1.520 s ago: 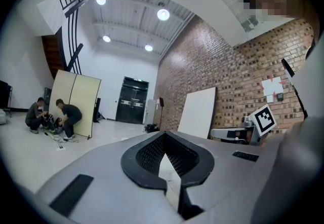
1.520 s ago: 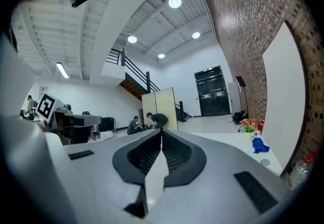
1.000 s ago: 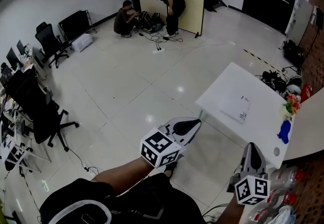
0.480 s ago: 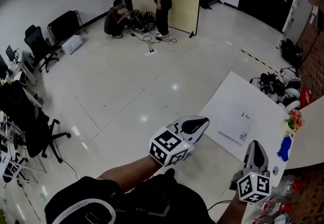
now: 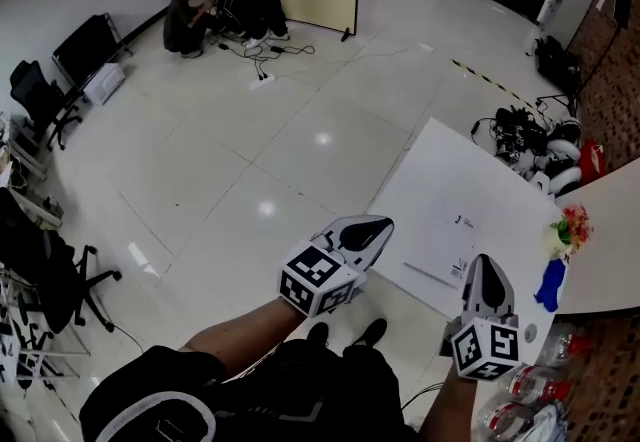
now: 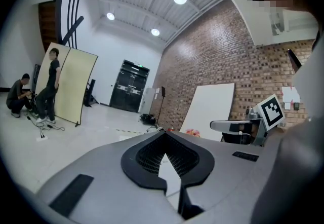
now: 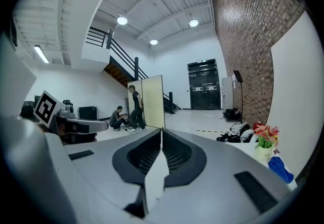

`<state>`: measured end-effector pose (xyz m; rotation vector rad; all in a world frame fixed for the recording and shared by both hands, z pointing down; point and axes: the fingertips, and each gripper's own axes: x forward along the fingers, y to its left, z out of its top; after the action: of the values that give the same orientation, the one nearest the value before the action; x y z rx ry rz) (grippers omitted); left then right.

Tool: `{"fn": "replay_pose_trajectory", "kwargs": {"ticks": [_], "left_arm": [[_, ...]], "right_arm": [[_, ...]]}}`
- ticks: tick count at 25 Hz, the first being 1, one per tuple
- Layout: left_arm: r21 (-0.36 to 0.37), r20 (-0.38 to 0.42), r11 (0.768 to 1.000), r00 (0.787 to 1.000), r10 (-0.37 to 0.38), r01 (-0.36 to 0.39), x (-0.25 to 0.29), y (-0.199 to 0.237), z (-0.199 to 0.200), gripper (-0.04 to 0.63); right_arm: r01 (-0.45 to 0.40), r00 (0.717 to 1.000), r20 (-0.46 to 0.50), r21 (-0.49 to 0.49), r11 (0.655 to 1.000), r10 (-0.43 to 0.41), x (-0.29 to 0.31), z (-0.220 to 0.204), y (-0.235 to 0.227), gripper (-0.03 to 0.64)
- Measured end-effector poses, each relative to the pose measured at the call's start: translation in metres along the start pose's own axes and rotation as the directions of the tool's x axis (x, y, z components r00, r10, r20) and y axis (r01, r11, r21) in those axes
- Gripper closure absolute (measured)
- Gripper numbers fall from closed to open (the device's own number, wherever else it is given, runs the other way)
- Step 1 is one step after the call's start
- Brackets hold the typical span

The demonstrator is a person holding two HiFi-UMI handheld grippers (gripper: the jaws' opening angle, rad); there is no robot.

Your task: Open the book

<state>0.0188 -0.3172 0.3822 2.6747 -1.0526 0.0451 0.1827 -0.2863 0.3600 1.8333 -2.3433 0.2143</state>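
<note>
**Both tongs shut, book lying flat on the table**

A tiled floor [image 5: 250, 150] spreads ahead, with a white table [image 5: 420, 180] to the right. The white book [image 5: 445, 245] lies flat on the table near its closer edge, cover down. The 2 grippers are in the air, neither touching it. The left gripper [image 5: 384, 224] and right gripper [image 5: 483, 262] have jaws pressed together, holding nothing. Small flowers [image 5: 566, 228] show further right.

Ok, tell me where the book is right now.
In the head view the book lies flat on the white table at right, just ahead of the right gripper, left of the flowers.
</note>
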Motion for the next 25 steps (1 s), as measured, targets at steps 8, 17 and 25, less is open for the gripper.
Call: {"fn": "replay_pose_trajectory", "kwargs": {"ticks": [8, 17, 25], "left_arm": [[0.043, -0.091, 0.998, 0.995, 0.048, -0.045, 0.092, 0.022, -0.012, 0.6], [-0.027, -0.194, 0.992, 0.974, 0.116, -0.123, 0.142, 0.072, -0.049, 0.6], [-0.039, -0.365, 0.992, 0.926, 0.096, -0.118, 0.167, 0.126, -0.121, 0.6]], "right_arm": [[-0.097, 0.994, -0.054, -0.001, 0.995, 0.096, 0.08, -0.014, -0.051, 0.612], [-0.181, 0.958, -0.226, 0.012, 0.983, 0.179, 0.157, -0.066, -0.059, 0.611], [-0.086, 0.872, -0.475, 0.078, 0.993, 0.113, 0.216, -0.163, -0.048, 0.508]]}}
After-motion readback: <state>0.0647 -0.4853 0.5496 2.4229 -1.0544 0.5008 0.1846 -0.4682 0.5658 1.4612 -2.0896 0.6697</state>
